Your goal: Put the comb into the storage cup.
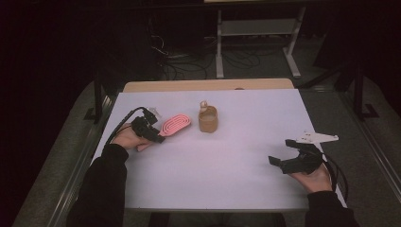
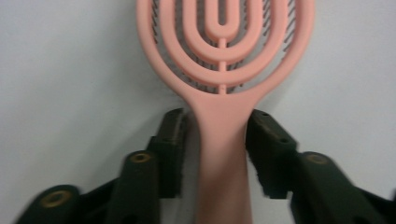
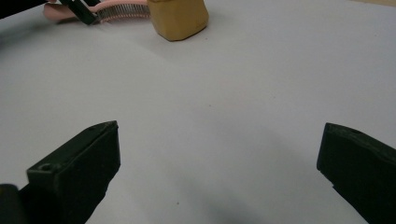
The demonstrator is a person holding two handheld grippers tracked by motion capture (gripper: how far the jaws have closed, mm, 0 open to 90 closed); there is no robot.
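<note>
A pink hairbrush (image 1: 176, 125) with a looped open head lies at the left of the white table (image 1: 213, 165). My left gripper (image 1: 158, 137) is at its handle. In the left gripper view the handle (image 2: 222, 140) runs up between the two black jaws, whose pads sit against its sides, so my left gripper (image 2: 217, 144) is shut on it. My right gripper (image 1: 282, 151) rests near the table's right front, open and holding nothing. In the right gripper view its jaws (image 3: 219, 163) stand wide apart over bare table, with the hairbrush (image 3: 123, 11) far off.
A tan cup-like container (image 1: 207, 119) stands just right of the brush head, and it is also at the top of the right gripper view (image 3: 180, 18). A wooden tabletop edge (image 1: 208, 85) lies behind the white surface. Cables and a metal frame (image 1: 255, 28) are on the dark floor beyond.
</note>
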